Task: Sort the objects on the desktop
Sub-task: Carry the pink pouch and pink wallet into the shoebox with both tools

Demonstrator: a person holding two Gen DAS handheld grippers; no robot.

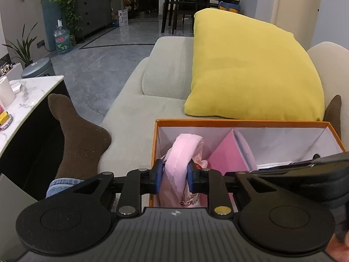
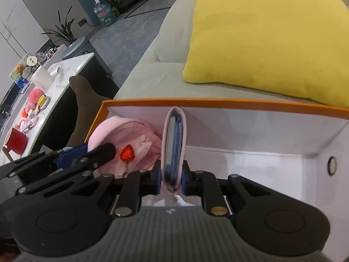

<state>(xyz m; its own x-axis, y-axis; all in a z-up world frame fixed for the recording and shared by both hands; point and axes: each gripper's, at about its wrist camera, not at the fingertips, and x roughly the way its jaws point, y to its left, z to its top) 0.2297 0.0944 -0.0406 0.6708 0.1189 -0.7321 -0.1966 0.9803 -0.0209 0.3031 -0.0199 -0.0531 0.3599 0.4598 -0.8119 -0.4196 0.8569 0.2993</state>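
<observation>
An orange box (image 1: 240, 122) with a white inside sits on the sofa; it also shows in the right wrist view (image 2: 218, 103). My left gripper (image 1: 174, 178) is shut on a pink plush pouch (image 1: 181, 152) inside the box's left end. The pouch (image 2: 122, 131) carries a red heart charm (image 2: 127, 154) on a chain. My right gripper (image 2: 171, 179) is shut on a pink notebook (image 2: 174, 142) with blue pages, held upright on edge in the box beside the pouch. The notebook (image 1: 226, 155) stands right of the pouch in the left wrist view.
A yellow cushion (image 1: 250, 69) lies on the beige sofa (image 1: 139, 113) behind the box. A marble table (image 2: 63, 76) at left holds a red mug (image 2: 16, 140), a white roll (image 2: 41, 78) and small toys. A foot in a brown sock (image 1: 80, 131) rests between table and sofa.
</observation>
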